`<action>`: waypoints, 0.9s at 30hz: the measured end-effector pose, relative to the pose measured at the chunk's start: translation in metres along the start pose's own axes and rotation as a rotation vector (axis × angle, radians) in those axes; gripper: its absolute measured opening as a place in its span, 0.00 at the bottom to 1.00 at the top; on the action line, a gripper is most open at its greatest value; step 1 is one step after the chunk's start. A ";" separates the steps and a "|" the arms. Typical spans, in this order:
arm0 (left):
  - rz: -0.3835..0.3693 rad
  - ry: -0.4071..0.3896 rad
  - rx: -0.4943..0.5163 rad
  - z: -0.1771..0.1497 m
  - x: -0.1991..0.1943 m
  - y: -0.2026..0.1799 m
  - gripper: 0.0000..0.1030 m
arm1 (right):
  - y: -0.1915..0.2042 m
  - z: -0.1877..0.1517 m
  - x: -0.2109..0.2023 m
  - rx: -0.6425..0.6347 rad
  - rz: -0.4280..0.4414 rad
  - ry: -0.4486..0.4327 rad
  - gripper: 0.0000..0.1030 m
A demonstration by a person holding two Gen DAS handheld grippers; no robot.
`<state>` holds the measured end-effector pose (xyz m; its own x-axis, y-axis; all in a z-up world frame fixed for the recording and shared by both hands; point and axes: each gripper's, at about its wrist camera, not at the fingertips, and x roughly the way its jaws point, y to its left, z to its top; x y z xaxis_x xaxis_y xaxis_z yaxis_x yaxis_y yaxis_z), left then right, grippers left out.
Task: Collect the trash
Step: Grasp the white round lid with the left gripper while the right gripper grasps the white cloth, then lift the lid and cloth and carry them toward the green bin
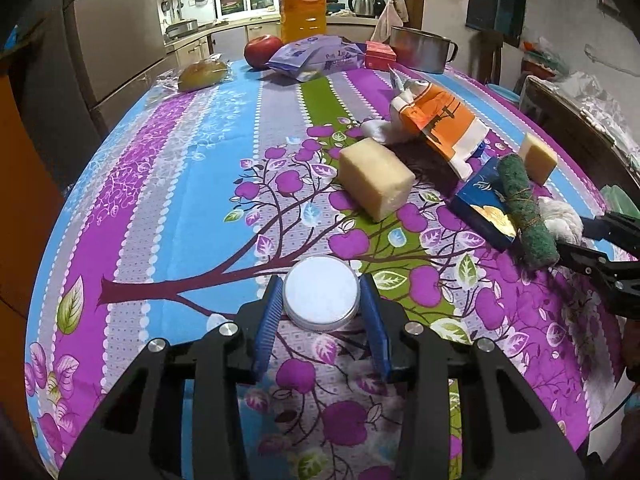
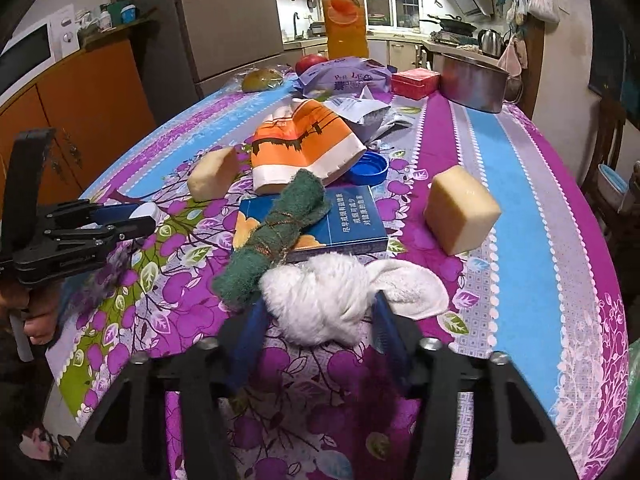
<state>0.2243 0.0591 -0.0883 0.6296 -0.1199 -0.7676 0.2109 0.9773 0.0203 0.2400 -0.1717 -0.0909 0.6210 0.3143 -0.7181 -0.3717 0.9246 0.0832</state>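
A round white lid (image 1: 320, 298) with a metal rim lies on the flowered tablecloth (image 1: 192, 208). My left gripper (image 1: 321, 284) is shut on it, its blue pads against both sides. In the right wrist view the left gripper (image 2: 140, 218) is at the left with the lid (image 2: 146, 211) at its tips. My right gripper (image 2: 320, 306) holds a crumpled white wad (image 2: 320, 300), and both pads touch it. From the left wrist view, the right gripper (image 1: 580, 238) is at the right edge with the wad (image 1: 558, 216) at its tips.
Touching the wad are a rolled green scouring pad (image 2: 276, 236) and a blue box (image 2: 348, 224). An orange paper bag (image 2: 304, 144), a blue cap (image 2: 370, 168) and two yellowish blocks (image 2: 460, 210) (image 2: 214, 178) lie mid-table. A juice bottle (image 2: 346, 16), purple packet (image 2: 344, 76), red box (image 2: 416, 82) and steel pot (image 2: 472, 80) stand behind.
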 end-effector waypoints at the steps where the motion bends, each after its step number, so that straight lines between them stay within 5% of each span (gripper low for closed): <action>1: -0.001 -0.001 -0.006 0.000 0.000 0.000 0.37 | 0.001 -0.001 -0.001 -0.002 -0.005 -0.005 0.43; 18: -0.036 -0.193 -0.035 0.017 -0.074 -0.039 0.37 | -0.002 0.002 -0.104 0.019 -0.108 -0.281 0.39; 27: -0.060 -0.284 -0.003 0.038 -0.104 -0.083 0.37 | -0.014 0.010 -0.144 0.050 -0.167 -0.343 0.39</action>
<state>0.1695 -0.0159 0.0142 0.8007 -0.2209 -0.5569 0.2518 0.9675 -0.0218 0.1627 -0.2274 0.0186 0.8682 0.2042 -0.4522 -0.2170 0.9759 0.0242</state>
